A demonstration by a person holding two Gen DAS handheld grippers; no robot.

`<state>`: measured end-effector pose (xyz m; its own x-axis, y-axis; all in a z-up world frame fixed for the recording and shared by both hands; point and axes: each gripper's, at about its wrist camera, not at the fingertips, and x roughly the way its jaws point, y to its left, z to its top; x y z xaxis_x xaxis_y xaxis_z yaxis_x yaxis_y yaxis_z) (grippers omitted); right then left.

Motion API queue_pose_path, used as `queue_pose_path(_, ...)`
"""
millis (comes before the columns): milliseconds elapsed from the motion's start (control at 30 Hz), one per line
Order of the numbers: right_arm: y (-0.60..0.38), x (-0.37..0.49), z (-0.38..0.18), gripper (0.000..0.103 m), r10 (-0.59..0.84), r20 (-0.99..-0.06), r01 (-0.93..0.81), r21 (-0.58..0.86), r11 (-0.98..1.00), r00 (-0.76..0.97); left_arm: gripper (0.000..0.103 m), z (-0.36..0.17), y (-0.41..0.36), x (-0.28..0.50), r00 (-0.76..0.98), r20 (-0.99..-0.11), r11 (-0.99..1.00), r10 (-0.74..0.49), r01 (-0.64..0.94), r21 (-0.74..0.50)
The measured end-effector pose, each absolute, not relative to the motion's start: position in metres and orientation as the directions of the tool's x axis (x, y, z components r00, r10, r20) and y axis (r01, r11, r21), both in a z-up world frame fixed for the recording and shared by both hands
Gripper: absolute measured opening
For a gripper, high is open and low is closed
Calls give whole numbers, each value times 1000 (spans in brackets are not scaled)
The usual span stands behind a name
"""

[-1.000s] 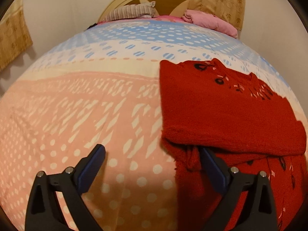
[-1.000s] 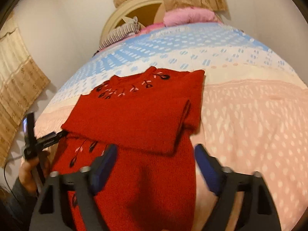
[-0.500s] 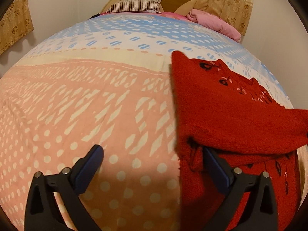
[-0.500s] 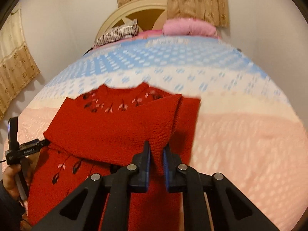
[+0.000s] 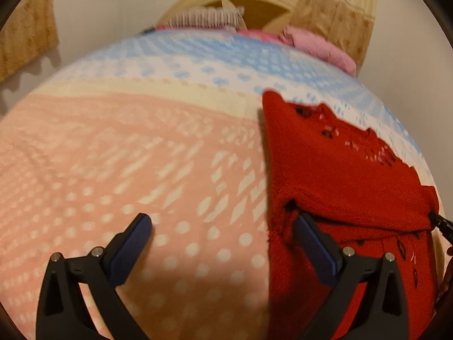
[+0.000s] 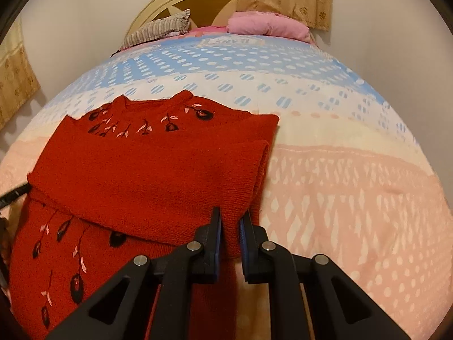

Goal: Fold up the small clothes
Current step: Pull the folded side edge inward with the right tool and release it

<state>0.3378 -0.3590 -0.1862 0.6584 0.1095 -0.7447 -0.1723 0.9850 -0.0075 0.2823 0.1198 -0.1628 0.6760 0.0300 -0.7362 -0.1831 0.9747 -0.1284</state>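
Since a second ago, right gripper (image 6: 230,221) has gone from spread to pinching the folded sleeve edge of the red sweater (image 6: 147,170), which lies ahead and to its left on the bedspread (image 6: 354,198). Left-wrist view: left gripper (image 5: 223,223) is spread, its right finger against the sweater's near-left edge.

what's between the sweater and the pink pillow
Only bare bedspread between the sweater and the pink pillow, in the right wrist view.
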Motion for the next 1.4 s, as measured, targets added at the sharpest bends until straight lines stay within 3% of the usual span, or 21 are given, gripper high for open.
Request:
queue_pose_path(167,-354,327,-164,37,59,-692,-141,-62,988,719,103,-129,112,276,746,-662,985,67,-153,-73)
queue_pose_path(233,-343,324,-153,50,118,-662,-186,-34,982,740,103,-128,109,290,735,-675,987,63,-146,-68)
queue_pose_path(300,-325,326,-149,55,194,-661,-263,-6,965,725,103,-132,103,307,724,-683,987,91,-158,-35)
queue_pose_path(400,-304,335,-160,55,206,-689,-311,-29,950,695,103,-147,93,327,694,-706,985,141,-168,31)
queue_pose_path(500,-306,354,-184,55,212,-750,-283,34,958,627,103,-168,91,336,647,-741,981,177,-176,81)
queue_pose_path(967,-307,352,-201,56,222,-748,-288,43,957,626,103,-177,109,330,636,-764,978,111,-208,-31)
queue_pose_path(1167,-276,363,-194,56,252,-743,-339,37,940,619,103,-179,111,326,620,-768,969,157,-246,-1)
queue_pose_path(1233,-263,365,-203,63,232,-758,-358,-1,934,609,103,-180,113,325,617,-770,967,159,-253,-4)
queue_pose_path(1400,-265,363,-206,66,242,-748,-357,8,934,618,103,-174,119,323,625,-767,966,146,-257,-26)
